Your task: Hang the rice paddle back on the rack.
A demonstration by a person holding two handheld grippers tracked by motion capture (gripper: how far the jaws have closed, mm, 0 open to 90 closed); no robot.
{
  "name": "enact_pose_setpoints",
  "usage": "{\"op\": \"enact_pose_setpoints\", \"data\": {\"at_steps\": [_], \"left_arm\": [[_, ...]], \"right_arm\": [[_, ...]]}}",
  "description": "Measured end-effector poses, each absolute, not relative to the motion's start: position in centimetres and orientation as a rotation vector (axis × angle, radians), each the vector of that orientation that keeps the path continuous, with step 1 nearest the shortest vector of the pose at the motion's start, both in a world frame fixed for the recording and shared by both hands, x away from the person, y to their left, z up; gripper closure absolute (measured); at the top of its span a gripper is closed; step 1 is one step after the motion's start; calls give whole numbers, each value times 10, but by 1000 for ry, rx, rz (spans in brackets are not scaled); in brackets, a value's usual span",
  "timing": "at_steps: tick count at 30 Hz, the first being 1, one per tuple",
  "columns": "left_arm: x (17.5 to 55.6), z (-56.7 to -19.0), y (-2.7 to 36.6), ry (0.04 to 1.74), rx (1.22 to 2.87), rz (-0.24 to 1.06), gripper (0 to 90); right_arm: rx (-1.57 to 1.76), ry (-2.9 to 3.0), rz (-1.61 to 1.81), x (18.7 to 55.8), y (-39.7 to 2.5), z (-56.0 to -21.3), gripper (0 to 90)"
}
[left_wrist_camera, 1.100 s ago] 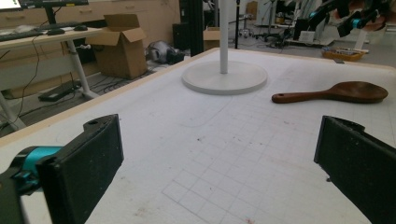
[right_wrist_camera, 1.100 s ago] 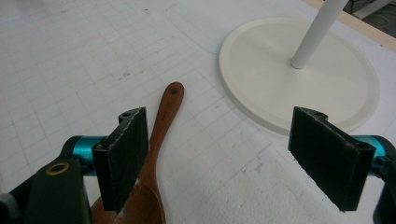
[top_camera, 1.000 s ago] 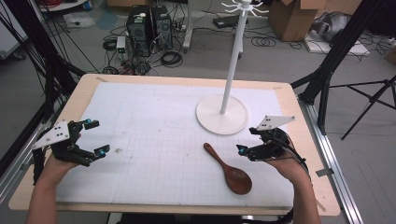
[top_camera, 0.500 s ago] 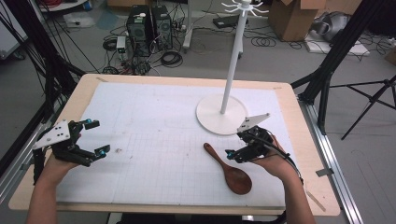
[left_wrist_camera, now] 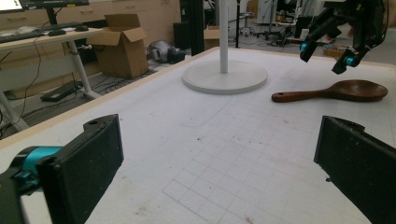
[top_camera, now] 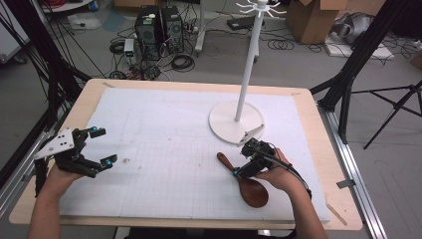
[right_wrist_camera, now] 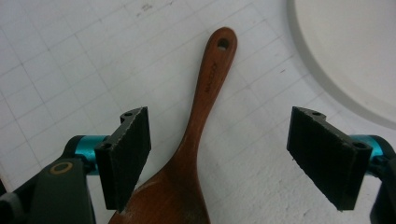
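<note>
A dark wooden spoon (top_camera: pixel 252 191) lies on the white gridded mat, its handle pointing to the far left and its bowl toward the near edge. My right gripper (top_camera: pixel 244 163) hangs open just above the handle. In the right gripper view its jaws (right_wrist_camera: pixel 219 154) stand wide apart on either side of the spoon (right_wrist_camera: pixel 201 112), touching nothing. My left gripper (top_camera: pixel 105 145) rests open over the mat's left side, far from the spoon. In the left gripper view its jaws (left_wrist_camera: pixel 219 172) hold nothing, and the spoon (left_wrist_camera: pixel 336 91) lies ahead beneath the right gripper (left_wrist_camera: pixel 329 49).
A white hook stand (top_camera: pixel 246 74) rises from a round base (top_camera: pixel 224 124) just behind the spoon; that base (right_wrist_camera: pixel 355 56) lies close to my right jaw. The mat (top_camera: pixel 169 134) covers a wooden table with bare edges. Cables, computers and boxes sit on the floor beyond.
My right gripper has swung left from the table's right side and dropped over the spoon's handle, still open. The left gripper has stayed in place.
</note>
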State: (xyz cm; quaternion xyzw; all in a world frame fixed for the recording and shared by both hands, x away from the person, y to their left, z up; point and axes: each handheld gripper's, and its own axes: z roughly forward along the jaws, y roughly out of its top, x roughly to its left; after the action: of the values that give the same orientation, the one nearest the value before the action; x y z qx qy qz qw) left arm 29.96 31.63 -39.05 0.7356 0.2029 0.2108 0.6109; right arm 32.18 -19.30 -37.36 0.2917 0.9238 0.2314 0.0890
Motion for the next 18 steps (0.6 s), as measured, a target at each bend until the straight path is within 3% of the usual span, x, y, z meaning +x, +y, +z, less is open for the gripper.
{"op": "enact_pose_setpoints", "data": {"at_steps": [12,16,18], "left_arm": [[300,-390,317,469,1696,486,18],[300,-391,317,468,1695,484,18],[300,-391,317,469,1695,483,18]], "right_arm": [[909,2841,528,326,-175,-393,189],[929,2855,494,329,-170,-396,226],[936,2887,491,331,-169,-397,302]]}}
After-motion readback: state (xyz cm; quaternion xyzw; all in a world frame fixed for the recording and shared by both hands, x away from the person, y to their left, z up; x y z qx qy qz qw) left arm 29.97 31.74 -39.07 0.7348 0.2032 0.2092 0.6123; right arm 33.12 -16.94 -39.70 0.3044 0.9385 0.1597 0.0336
